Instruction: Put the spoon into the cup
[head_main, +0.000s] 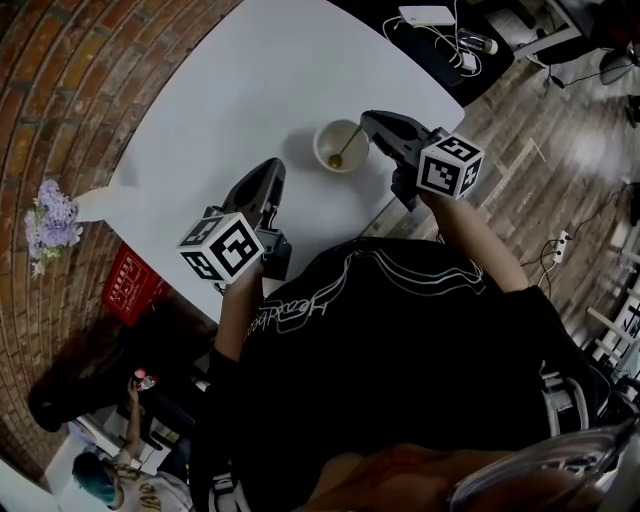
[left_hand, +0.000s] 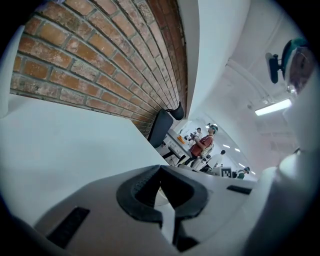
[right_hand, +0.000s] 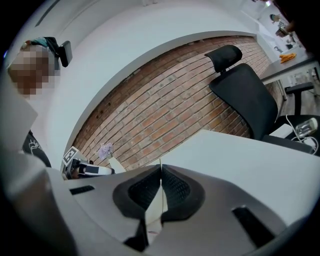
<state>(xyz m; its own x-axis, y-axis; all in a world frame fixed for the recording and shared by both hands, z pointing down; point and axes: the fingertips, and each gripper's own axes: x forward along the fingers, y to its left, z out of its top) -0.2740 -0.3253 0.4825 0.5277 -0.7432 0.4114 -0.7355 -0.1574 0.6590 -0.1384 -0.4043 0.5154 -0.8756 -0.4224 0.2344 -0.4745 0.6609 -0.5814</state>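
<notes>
A pale cup (head_main: 340, 146) stands on the white table (head_main: 250, 90), close to its near edge. A gold spoon (head_main: 346, 148) rests inside it, handle leaning toward the upper right. My right gripper (head_main: 368, 118) is just right of the cup's rim, shut with nothing in it; the right gripper view shows its pads (right_hand: 160, 167) pressed together. My left gripper (head_main: 272, 168) is over the table a little left of and nearer than the cup. It is shut and empty too, with its tips (left_hand: 160, 168) meeting. Neither gripper view shows the cup.
Purple flowers (head_main: 50, 225) sit at the table's left corner by the brick wall (head_main: 60, 90), with a red crate (head_main: 130, 285) on the floor below. A white box and cables (head_main: 425, 15) lie beyond the far right edge. A black office chair (right_hand: 242, 95) stands behind the table.
</notes>
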